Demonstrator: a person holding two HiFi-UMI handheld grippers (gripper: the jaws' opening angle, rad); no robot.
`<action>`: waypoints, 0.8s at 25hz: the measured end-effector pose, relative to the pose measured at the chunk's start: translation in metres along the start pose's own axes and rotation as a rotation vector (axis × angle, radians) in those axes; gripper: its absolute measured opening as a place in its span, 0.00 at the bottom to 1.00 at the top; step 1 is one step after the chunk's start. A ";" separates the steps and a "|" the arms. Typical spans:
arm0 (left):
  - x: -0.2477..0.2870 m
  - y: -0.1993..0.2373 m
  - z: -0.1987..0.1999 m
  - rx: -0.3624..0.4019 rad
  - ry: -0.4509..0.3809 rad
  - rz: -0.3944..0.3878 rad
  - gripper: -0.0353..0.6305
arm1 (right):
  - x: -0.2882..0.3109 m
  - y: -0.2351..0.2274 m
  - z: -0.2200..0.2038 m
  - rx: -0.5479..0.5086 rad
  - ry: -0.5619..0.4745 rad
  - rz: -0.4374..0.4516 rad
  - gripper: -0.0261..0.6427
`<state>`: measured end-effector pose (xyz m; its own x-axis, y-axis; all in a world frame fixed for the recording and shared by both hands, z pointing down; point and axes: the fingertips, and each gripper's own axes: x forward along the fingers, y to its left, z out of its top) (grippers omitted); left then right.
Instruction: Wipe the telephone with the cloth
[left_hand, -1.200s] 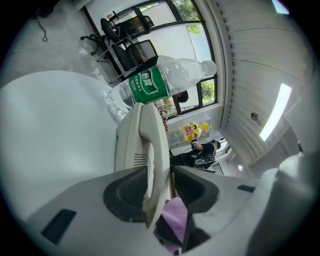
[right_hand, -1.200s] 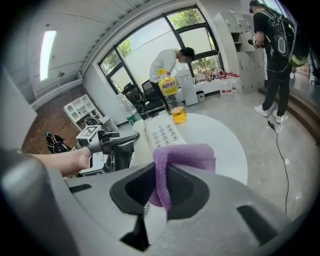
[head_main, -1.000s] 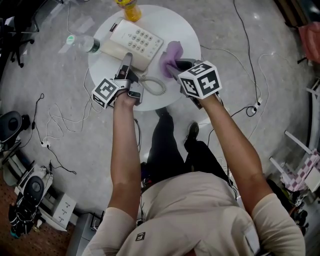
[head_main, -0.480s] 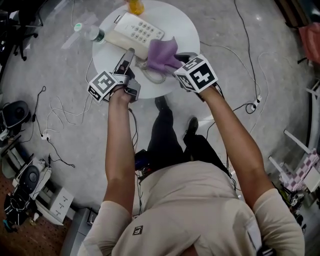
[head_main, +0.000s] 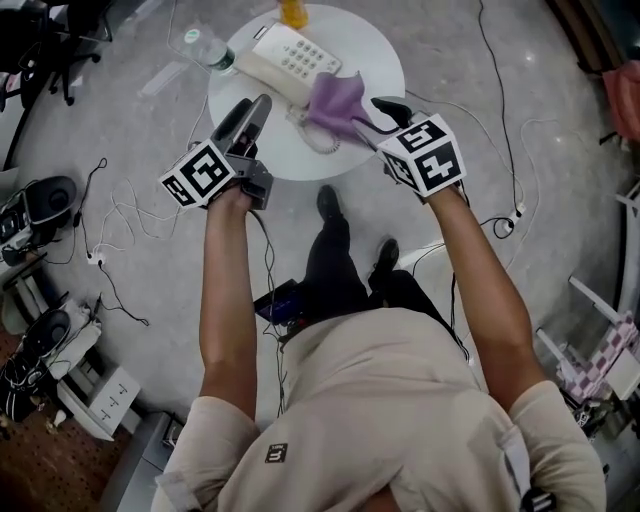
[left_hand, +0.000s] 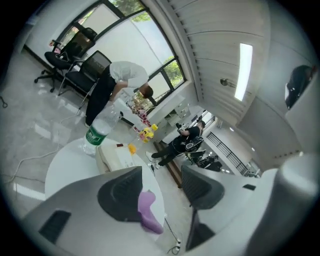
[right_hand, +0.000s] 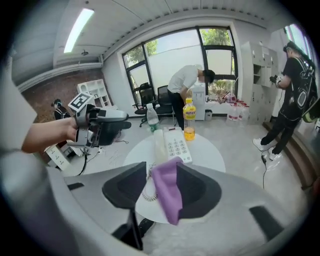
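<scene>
A person, seen from above, stands at a small round white table (head_main: 375, 60) with a two-jaw claw in each hand. A cream push-button telephone (head_main: 288, 57) lies on the far half of the table. Its coiled cord trails toward the table's near edge. A clear plastic water bottle with a green label (head_main: 212, 55) stands at the table's far left rim. An orange drink bottle (head_main: 293, 12) stands at the far rim.

The right gripper (right_hand: 161, 186) hovers above the table's near right edge. Its jaws have just been opening and stand well apart. A soft purple cloth (right_hand: 169, 192) hangs between them, draped against one pad only and not pinched. The left gripper (left_hand: 162, 192) hovers above the table's near left edge. Its jaws have also just been opening; they are wide apart and hold nothing.

No wiping appears to be under way. The cloth only clings to the pad, so it may slip off onto the table or past its rim to the floor. A low sweep could also snag the cord or tip the water bottle.
</scene>
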<state>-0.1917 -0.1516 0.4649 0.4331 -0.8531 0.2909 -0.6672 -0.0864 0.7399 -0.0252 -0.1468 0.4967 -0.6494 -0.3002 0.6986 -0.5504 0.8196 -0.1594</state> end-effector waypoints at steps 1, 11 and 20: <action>-0.006 -0.010 0.006 0.048 -0.009 0.000 0.39 | -0.009 0.001 0.007 -0.004 -0.030 -0.007 0.30; -0.079 -0.145 0.042 0.562 -0.108 -0.026 0.09 | -0.152 0.024 0.088 -0.028 -0.413 -0.068 0.03; -0.140 -0.246 0.042 0.977 -0.167 0.060 0.07 | -0.264 0.053 0.104 -0.122 -0.523 -0.074 0.03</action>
<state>-0.1138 -0.0329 0.2165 0.3418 -0.9248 0.1670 -0.9240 -0.3631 -0.1196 0.0622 -0.0750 0.2311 -0.8027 -0.5369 0.2597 -0.5601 0.8282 -0.0189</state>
